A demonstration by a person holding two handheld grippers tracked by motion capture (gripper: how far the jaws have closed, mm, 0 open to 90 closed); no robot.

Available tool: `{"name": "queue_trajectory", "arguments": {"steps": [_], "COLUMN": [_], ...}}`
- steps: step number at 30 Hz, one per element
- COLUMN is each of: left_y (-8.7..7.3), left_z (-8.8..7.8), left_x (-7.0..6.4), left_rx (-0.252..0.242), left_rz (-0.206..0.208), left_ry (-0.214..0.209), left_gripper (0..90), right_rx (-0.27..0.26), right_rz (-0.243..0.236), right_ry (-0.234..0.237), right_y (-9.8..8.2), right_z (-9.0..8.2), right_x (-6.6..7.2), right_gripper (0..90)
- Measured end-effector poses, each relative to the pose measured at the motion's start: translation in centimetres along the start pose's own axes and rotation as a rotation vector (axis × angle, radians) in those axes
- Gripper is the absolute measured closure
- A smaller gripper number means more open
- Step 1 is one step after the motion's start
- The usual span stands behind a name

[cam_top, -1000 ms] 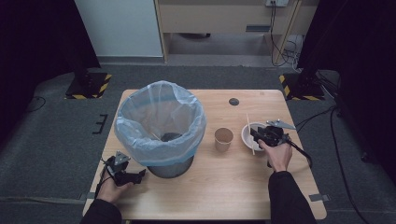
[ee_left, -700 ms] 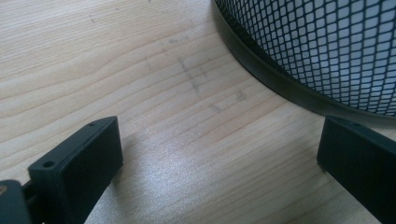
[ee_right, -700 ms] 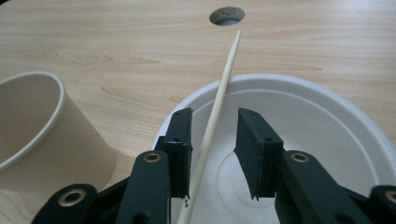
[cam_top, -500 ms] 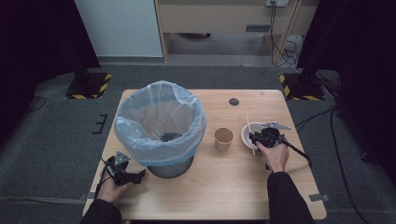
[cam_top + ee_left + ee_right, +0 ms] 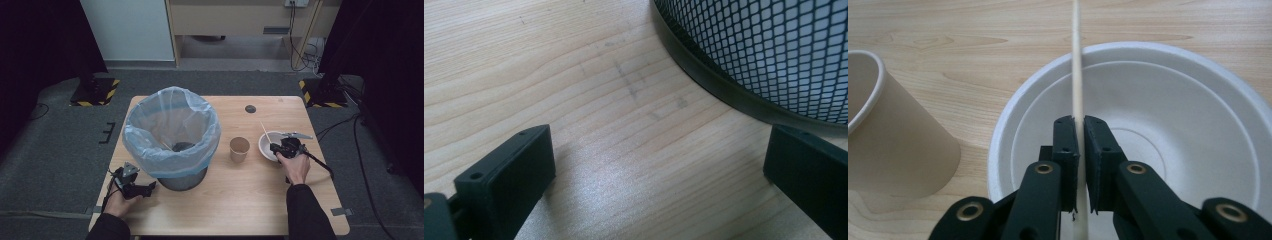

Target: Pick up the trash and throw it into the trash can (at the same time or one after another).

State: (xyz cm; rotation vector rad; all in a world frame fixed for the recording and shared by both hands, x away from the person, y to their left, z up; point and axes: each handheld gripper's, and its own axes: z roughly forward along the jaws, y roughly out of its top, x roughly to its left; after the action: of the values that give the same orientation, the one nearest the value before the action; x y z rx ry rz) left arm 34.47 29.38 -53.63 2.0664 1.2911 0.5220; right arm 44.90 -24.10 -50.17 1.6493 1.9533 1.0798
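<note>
Right tongs [image 5: 1078,130] have just been closing and now pinch a thin wooden stick [image 5: 1077,65]. Stick lies across the white paper bowl [image 5: 1168,120], far end past its rim. Bowl sits on the tabletop [image 5: 250,200] right of the mesh bin [image 5: 172,135]; a brown paper cup [image 5: 239,148] stands between bin and bowl. Left tongs [image 5: 659,165] gape wide over bare wood just beside the bin's base, holding nothing.

Thin wood stick [image 5: 1077,75] across white bowl [image 5: 1168,125] rim
</note>
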Motion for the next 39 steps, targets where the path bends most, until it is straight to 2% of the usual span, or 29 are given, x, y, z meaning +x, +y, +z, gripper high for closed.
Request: {"name": "queue_trajectory", "arguments": {"steps": [4, 12, 14, 16, 17, 27, 39], "left_y": [0.0, 0.0, 0.0, 0.0, 0.0, 0.0, 0.0], "left_z": [0.0, 0.0, 0.0, 0.0, 0.0, 0.0, 0.0], "left_x": [0.0, 0.0, 0.0, -0.1, -0.1, -0.1, -0.1], "left_rx": [0.0, 0.001, 0.001, 0.001, 0.001, 0.001, 0.0], "left_rz": [0.0, 0.0, 0.0, 0.0, 0.0, 0.0, 0.001], "left_ry": [0.0, 0.001, 0.001, 0.001, 0.001, 0.0, 0.0], "left_gripper": [0.0, 0.0, 0.0, 0.0, 0.0, 0.0, 0.0], "right_rx": [0.0, -0.057, -0.096, -0.105, -0.128, -0.234, -0.358], "right_rz": [0.003, 0.017, 0.017, 0.019, 0.02, 0.058, 0.061], "right_ry": [-0.003, 0.008, 0.019, 0.023, 0.028, 0.075, 0.116], "right_y": [0.1, 0.6, 1.1, 1.2, 1.4, 2.6, 4.2], "right_z": [-0.1, -1.1, -1.8, -1.9, -2.3, -4.4, -6.7], "right_x": [-0.1, -0.2, -0.1, -0.1, -0.1, -0.2, 0.3], "right_gripper": [85.5, 85.6, 85.6, 85.7, 85.7, 85.7, 85.8]}}
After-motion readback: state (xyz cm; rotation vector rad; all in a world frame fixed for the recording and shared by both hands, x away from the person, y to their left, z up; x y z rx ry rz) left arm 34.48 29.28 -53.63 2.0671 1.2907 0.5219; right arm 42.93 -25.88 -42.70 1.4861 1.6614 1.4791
